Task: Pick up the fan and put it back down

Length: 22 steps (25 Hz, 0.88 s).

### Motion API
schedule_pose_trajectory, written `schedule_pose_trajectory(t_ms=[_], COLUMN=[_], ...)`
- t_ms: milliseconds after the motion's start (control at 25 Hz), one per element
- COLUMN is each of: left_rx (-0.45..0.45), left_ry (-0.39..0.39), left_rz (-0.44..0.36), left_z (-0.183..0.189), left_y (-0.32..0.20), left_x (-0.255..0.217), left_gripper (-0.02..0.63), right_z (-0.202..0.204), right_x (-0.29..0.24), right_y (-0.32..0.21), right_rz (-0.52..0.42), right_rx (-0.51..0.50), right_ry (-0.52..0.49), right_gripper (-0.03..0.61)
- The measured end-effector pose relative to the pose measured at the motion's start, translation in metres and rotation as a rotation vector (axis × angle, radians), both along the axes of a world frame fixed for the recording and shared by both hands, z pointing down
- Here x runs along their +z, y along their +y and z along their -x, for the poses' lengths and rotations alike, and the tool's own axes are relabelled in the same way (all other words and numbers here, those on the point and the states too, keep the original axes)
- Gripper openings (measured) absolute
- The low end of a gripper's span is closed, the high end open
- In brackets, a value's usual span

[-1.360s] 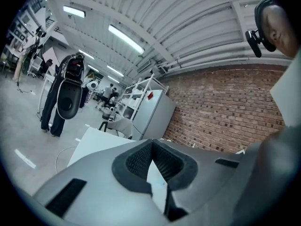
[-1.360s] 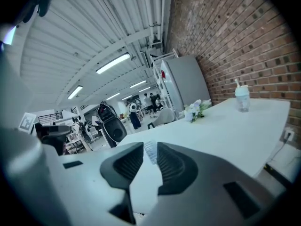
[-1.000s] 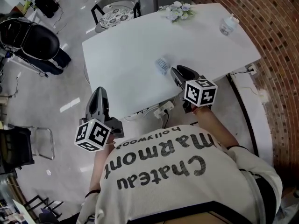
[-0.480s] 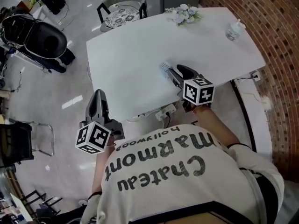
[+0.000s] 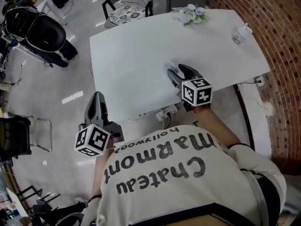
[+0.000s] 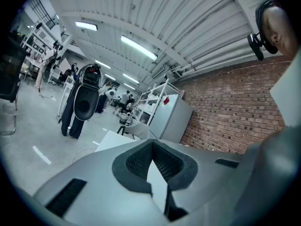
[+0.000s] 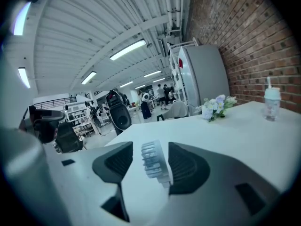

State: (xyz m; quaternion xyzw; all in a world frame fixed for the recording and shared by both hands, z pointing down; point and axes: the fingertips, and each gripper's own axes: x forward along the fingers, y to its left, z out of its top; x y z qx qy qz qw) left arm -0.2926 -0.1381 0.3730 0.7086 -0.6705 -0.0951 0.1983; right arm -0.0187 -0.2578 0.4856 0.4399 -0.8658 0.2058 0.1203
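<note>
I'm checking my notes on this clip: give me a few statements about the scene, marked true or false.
The fan stands on the white table. True.
The right gripper is clamped on the fan. False: its fingers have just been opening and stand apart, the fan between them.
The left gripper holds something. False: its fingers are together, empty.
Flowers lie at the table's far edge. True.
The clear bottle stands beside the fan. False: it is near the far right corner.
</note>
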Motion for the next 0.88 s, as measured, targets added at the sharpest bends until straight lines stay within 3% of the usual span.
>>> schedule_pose_trajectory(t_ms=[400,880], left_rx=[-0.016,-0.032], left_ry=[0.006,0.001], left_rz=[0.018,0.018], left_z=[0.005,0.014], left_y=[0.007,0.017], left_x=[0.007,0.007], left_gripper=[0.002,0.002], right_z=[0.001,0.005], right_x=[0.016,0.026], right_y=[0.001,0.002], right_rz=[0.077,0.09], right_rx=[0.025,0.036], right_ry=[-0.03,0.0], right_gripper=[0.227,0.21])
